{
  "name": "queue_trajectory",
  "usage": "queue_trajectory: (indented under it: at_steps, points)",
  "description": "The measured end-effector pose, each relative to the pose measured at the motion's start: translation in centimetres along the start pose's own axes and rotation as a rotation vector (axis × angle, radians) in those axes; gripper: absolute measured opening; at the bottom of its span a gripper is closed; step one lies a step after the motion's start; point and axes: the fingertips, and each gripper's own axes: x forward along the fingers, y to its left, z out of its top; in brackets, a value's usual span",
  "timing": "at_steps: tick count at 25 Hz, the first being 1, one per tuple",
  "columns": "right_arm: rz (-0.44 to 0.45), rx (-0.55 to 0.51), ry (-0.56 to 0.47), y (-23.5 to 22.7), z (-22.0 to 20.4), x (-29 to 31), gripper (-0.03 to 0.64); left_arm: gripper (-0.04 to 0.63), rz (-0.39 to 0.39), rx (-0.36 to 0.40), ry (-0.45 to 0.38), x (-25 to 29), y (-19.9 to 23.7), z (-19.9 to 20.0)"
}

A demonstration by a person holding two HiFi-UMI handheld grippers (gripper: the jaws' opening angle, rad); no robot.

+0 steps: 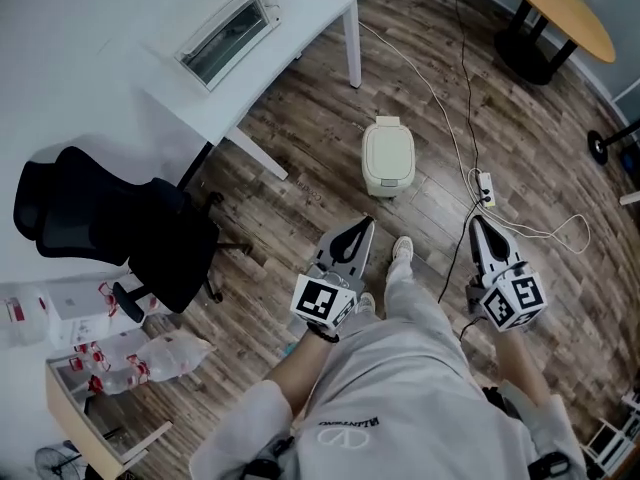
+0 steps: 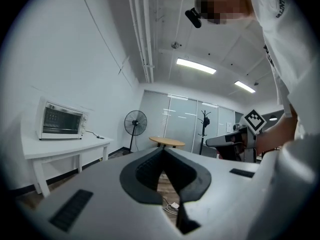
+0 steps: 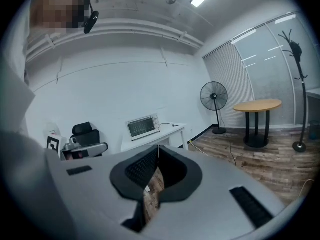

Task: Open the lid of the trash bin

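Cream rectangular plastic trash bin (image 1: 388,156), lid down, stands on the dark wood-plank floor (image 1: 320,118) near the white surface (image 1: 310,13). Left gripper (image 1: 358,230) and right gripper (image 1: 478,224) are short of the bin: 2 jaw pairs together, empty.

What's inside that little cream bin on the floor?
Nothing inside can be seen. The lid is down and covers the whole opening of the bin, so any contents are hidden. Only its cream outside shows, standing on the wooden floor.
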Motion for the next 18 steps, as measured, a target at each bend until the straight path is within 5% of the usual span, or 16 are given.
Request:
queue_trajectory:
  at_steps: [8,18]
  points:
    - [0.112,0.052,0.085,-6.5,-1.3,10.2,0.017,0.0,0.051,0.001,0.148,10.8,3.4,-5.5]
    - [0.255,0.032,0.181,-8.6,-7.5,20.8,0.017,0.0,0.095,-0.025,0.263,18.0,6.6,-14.4]
